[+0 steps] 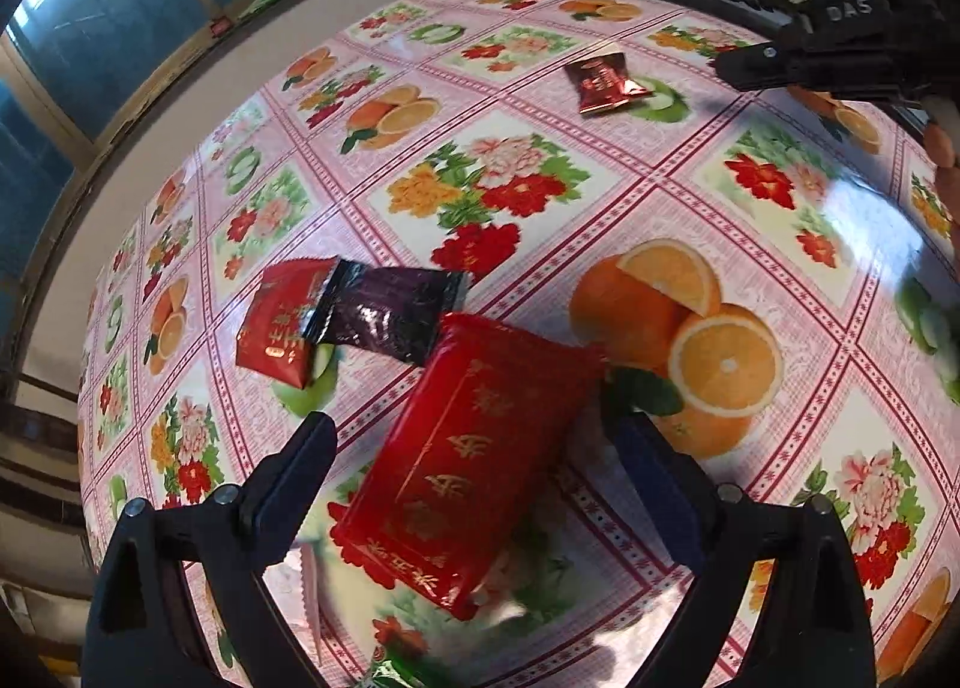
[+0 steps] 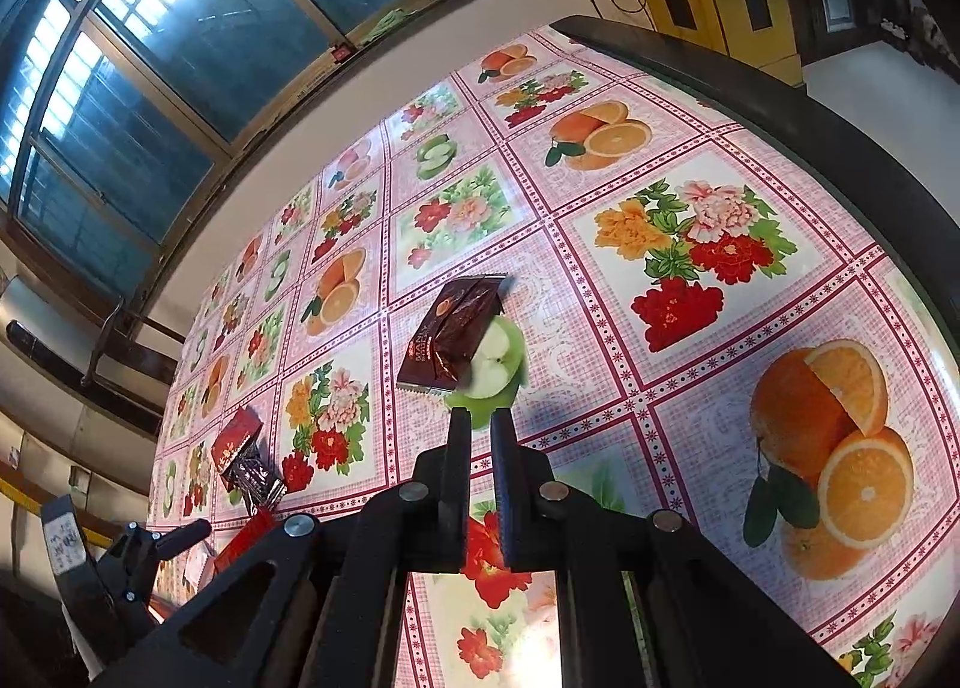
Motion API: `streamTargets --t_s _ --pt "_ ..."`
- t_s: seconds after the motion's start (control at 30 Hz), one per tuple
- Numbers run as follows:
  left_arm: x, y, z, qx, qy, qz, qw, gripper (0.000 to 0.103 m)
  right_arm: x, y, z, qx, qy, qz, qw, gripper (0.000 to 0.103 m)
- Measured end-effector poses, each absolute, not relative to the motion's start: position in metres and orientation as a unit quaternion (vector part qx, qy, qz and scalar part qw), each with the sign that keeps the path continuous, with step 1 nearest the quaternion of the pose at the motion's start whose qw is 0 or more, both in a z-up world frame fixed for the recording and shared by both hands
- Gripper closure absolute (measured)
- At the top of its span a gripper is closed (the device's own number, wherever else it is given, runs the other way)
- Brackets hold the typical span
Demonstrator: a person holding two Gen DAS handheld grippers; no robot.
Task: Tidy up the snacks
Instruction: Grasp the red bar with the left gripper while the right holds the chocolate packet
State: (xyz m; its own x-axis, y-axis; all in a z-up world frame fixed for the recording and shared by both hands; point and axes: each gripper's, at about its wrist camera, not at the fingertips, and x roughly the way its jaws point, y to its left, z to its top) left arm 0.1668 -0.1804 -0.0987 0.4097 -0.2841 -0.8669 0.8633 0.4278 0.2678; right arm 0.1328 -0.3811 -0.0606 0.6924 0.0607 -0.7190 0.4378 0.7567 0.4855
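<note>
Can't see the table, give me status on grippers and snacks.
Left gripper open over big red packet. Right gripper shut, empty. Brown packet just ahead. Nothing blocking.

In the left wrist view, a green wrapper (image 1: 399, 673) is cut off by the bottom edge, too blurred to tell its kind. A hand (image 1: 945, 160) is cropped at the right edge. In the right wrist view, the large red packet (image 2: 243, 538) is mostly hidden behind the gripper frame; the small red packet's (image 2: 235, 439) print is unreadable
</note>
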Motion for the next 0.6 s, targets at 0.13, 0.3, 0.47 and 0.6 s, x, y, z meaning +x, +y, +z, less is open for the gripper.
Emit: streamTargets --t_s 0.13,0.3,0.47,0.6 --pt "0.169 -0.185 -0.098 0.332 0.412 -0.385 0.756 0.028 0.131 -0.386 -0.063 0.334 0.373 -0.123 0.857 0.096" --pt "0.156 -0.184 -0.095 0.323 0.414 -0.33 0.784 0.055 0.129 -0.391 -0.065 0.334 0.373 -0.137 0.855 0.096" --pt "0.131 -0.167 -0.085 0.261 0.441 -0.309 0.801 0.09 0.126 -0.397 -0.066 0.337 0.369 -0.147 0.854 0.096" --pt "0.12 -0.151 -0.086 0.188 0.488 -0.319 0.791 0.096 0.126 -0.403 -0.069 0.346 0.369 -0.143 0.851 0.096"
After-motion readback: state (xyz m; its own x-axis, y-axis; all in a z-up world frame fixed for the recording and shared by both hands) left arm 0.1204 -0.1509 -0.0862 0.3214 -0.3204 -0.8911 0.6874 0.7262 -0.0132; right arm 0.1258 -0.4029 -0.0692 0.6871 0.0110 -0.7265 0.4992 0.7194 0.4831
